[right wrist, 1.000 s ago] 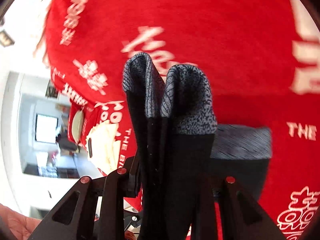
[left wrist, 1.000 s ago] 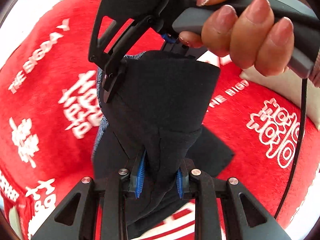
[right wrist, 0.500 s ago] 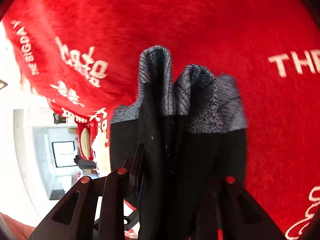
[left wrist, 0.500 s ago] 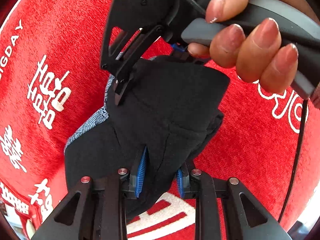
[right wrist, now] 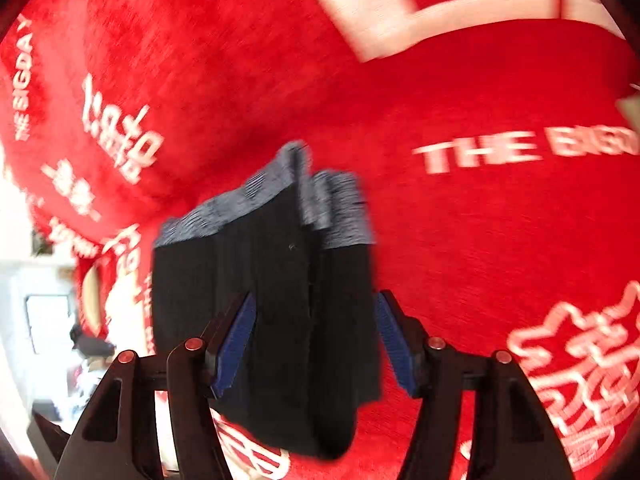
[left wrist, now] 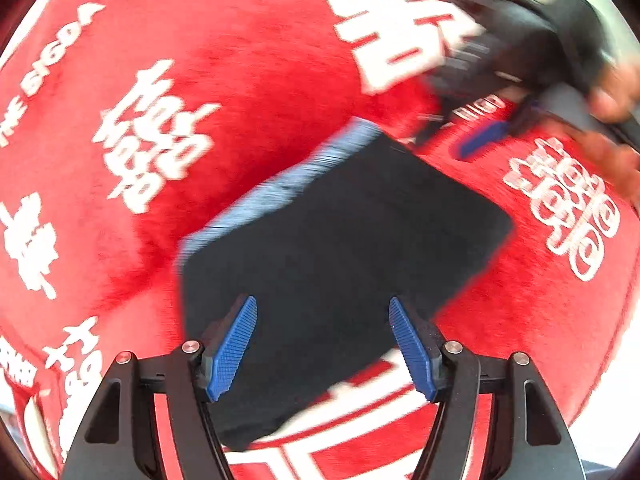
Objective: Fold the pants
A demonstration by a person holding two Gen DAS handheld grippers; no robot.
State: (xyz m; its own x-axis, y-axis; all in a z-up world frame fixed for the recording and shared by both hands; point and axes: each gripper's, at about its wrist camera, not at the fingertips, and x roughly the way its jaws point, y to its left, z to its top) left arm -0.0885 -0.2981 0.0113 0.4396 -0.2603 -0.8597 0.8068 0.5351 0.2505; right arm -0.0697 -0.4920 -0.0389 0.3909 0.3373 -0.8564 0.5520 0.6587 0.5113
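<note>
The dark pants [left wrist: 332,248] lie folded into a flat packet on the red cloth, with a grey-blue waistband along the upper left edge. My left gripper [left wrist: 324,344] hovers over the packet's near end. Its jaws are opening and the blue pads [left wrist: 236,348] stand wide apart, clear of the fabric. My right gripper [left wrist: 460,136] is a blur at the upper right, held by a hand [left wrist: 612,96]. In the right wrist view the pants [right wrist: 272,280] bunch up between the right gripper [right wrist: 316,340] pads, whose jaws are also opening without pressing the cloth.
A red plush cloth [left wrist: 240,80] with white lettering covers the whole surface. Its edge drops off at the left of the right wrist view, where a bright room [right wrist: 44,320] shows beyond. A pale strip [left wrist: 608,392] borders the cloth at the lower right.
Both grippers were shut on the hanging pants; now both have opened. The pants have dropped flat on the red cloth, and the right gripper has pulled away to the upper right.
</note>
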